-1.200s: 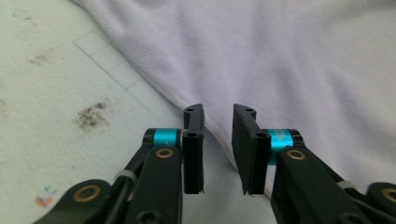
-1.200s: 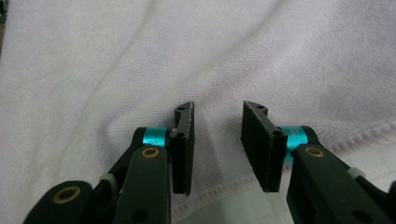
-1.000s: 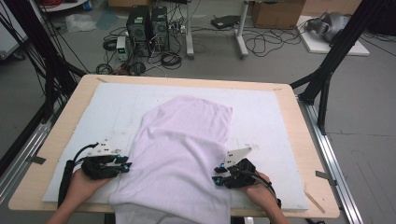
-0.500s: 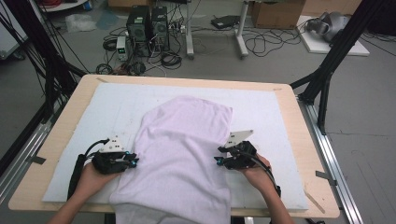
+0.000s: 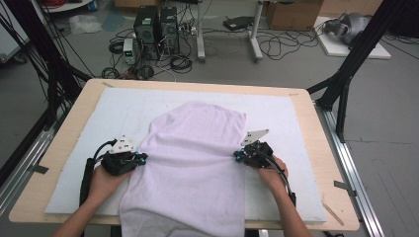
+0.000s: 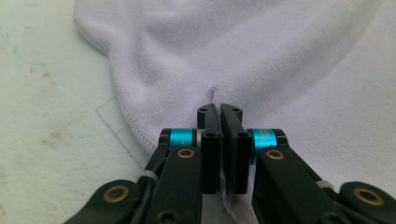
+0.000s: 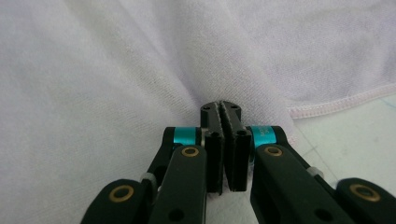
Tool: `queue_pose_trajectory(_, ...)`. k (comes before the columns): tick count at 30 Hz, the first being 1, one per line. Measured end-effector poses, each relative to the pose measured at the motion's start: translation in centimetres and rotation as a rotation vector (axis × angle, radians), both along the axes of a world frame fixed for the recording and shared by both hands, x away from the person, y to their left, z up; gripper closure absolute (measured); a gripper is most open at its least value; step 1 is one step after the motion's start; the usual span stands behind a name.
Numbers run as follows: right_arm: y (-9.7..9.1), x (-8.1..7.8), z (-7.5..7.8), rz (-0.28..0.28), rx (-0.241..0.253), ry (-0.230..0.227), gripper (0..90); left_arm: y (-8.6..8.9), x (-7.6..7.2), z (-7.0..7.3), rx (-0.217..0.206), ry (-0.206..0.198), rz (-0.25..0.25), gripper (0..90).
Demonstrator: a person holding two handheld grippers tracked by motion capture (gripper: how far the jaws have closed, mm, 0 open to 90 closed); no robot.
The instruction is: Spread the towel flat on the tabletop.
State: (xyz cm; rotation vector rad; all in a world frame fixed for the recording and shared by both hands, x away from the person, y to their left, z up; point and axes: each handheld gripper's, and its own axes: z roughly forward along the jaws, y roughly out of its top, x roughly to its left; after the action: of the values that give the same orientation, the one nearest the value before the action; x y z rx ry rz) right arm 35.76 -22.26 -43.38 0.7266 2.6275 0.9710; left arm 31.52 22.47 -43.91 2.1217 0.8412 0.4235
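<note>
Lying on the white foam mat (image 5: pixel 79 148) of the wooden table (image 5: pixel 74 106), the pale lilac terry towel (image 5: pixel 197 153) drapes over the near edge; the left gripper (image 5: pixel 141 159) pinches its left hem, the right gripper (image 5: pixel 238 155) its right hem. In the left gripper view, jaws clamp a fold of looped cloth. In the right gripper view, jaws have just closed on the towel beside its stitched hem.
</note>
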Motion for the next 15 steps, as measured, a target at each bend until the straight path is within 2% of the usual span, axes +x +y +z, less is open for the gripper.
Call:
queue_pose_trajectory(1, -0.1, -0.1, 0.1, -0.003, 0.001, -0.010, 82.5, 0.2, -0.1, 0.2, -0.008, 0.001, -0.008, 75.4)
queue_pose_trajectory(3, -0.4, -0.7, 0.8, 0.005, 0.057, -0.025, 78.5, 0.5, -0.6, 0.6, -0.014, -0.005, -0.016, 67.9)
queue_pose_trajectory(4, -0.5, -1.1, 1.2, 0.017, 0.081, -0.027, 76.5, 0.7, -0.9, 0.9, -0.018, -0.007, -0.036, 66.0)
queue_pose_trajectory(5, -0.5, -1.6, 1.6, 0.032, 0.098, -0.028, 73.7, 0.7, -1.4, 1.2, -0.030, -0.011, -0.052, 63.2)
queue_pose_trajectory(6, -0.4, -2.1, 1.9, 0.054, 0.117, -0.007, 71.4, 0.8, -1.9, 1.4, -0.038, -0.017, -0.070, 61.5)
queue_pose_trajectory(7, -0.2, -2.6, 2.0, 0.085, 0.123, 0.009, 69.2, 0.8, -2.4, 1.5, -0.046, -0.022, -0.093, 60.8)
queue_pose_trajectory(8, 0.2, -3.4, 2.1, 0.120, 0.115, 0.006, 67.2, 0.7, -3.0, 1.6, -0.053, -0.018, -0.115, 59.6)
queue_pose_trajectory(9, 0.7, -4.1, 2.0, 0.157, 0.092, 0.019, 63.7, 0.6, -3.5, 1.5, -0.046, -0.010, -0.136, 58.2)
queue_pose_trajectory(11, 1.4, -5.3, 1.4, 0.221, 0.090, 0.045, 60.1, 0.2, -4.2, 0.9, -0.037, 0.020, -0.174, 55.2)
queue_pose_trajectory(13, 2.1, -6.3, 0.7, 0.258, 0.081, 0.079, 58.0, -0.2, -4.5, 0.2, -0.008, 0.062, -0.227, 55.9)
queue_pose_trajectory(14, 2.4, -6.6, 0.3, 0.270, 0.072, 0.086, 57.8, -0.4, -4.6, -0.3, 0.009, 0.086, -0.252, 61.8)
queue_pose_trajectory(15, 2.7, -6.8, -0.1, 0.281, 0.064, 0.107, 58.8, -0.4, -4.9, -0.4, 0.003, 0.064, -0.258, 71.0)
